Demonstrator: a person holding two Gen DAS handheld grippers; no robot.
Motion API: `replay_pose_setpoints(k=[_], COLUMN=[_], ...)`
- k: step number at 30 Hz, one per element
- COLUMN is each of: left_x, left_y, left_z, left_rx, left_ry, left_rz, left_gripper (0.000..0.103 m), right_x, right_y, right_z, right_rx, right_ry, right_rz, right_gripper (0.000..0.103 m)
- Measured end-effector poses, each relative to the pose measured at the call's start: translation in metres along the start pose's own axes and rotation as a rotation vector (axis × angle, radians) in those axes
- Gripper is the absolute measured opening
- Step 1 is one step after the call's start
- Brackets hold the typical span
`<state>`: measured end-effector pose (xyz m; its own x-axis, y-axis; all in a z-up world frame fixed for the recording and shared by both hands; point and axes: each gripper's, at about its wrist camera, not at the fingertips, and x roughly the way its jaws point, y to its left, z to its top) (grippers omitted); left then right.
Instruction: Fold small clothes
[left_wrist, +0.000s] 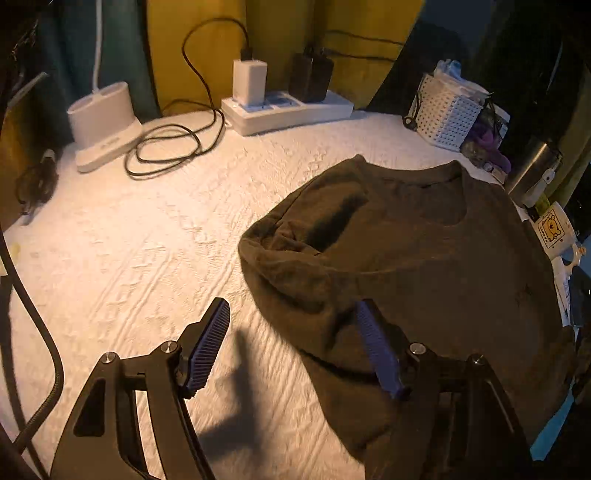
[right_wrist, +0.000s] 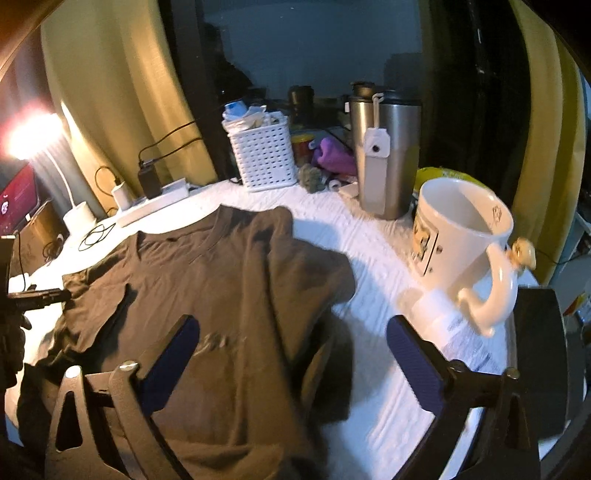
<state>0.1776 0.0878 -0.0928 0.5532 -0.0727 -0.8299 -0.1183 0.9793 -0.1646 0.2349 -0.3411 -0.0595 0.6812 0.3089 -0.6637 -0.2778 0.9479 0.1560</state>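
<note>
A dark brown T-shirt (left_wrist: 424, 258) lies spread on the white textured cloth (left_wrist: 129, 240), collar at the far side. Its left sleeve (left_wrist: 295, 236) is bunched and folded in. My left gripper (left_wrist: 291, 314) is open and empty, hovering over the shirt's left edge, one finger over the cloth, the other over the shirt. In the right wrist view the shirt (right_wrist: 221, 280) fills the middle, its right sleeve (right_wrist: 325, 273) folded over. My right gripper (right_wrist: 291, 332) is open and empty above the shirt's right side. The left gripper's tip (right_wrist: 40, 295) shows at the left edge.
At the back stand a power strip with chargers (left_wrist: 288, 107), a white lamp base (left_wrist: 103, 122) with coiled cable (left_wrist: 173, 144), and a white basket (right_wrist: 264, 155). A steel tumbler (right_wrist: 384, 155) and a white mug (right_wrist: 465, 243) stand close on the right.
</note>
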Motion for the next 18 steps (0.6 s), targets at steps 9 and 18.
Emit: replay_pose_setpoints(k=[9, 18], left_x=[0.020, 0.028], left_y=[-0.014, -0.007], left_z=[0.016, 0.034], left_rx=[0.108, 0.200], left_ry=[-0.053, -0.072], left_rz=[0.013, 0.146], left_gripper=[0.009, 0.007], right_x=[0.044, 0.088], right_y=[-0.011, -0.022], right_z=[0.031, 0.043], right_rx=[-0.048, -0.070], right_ry=[0.057, 0.138], right_rz=[0.030, -0.005], right_gripper=[0.064, 0.063])
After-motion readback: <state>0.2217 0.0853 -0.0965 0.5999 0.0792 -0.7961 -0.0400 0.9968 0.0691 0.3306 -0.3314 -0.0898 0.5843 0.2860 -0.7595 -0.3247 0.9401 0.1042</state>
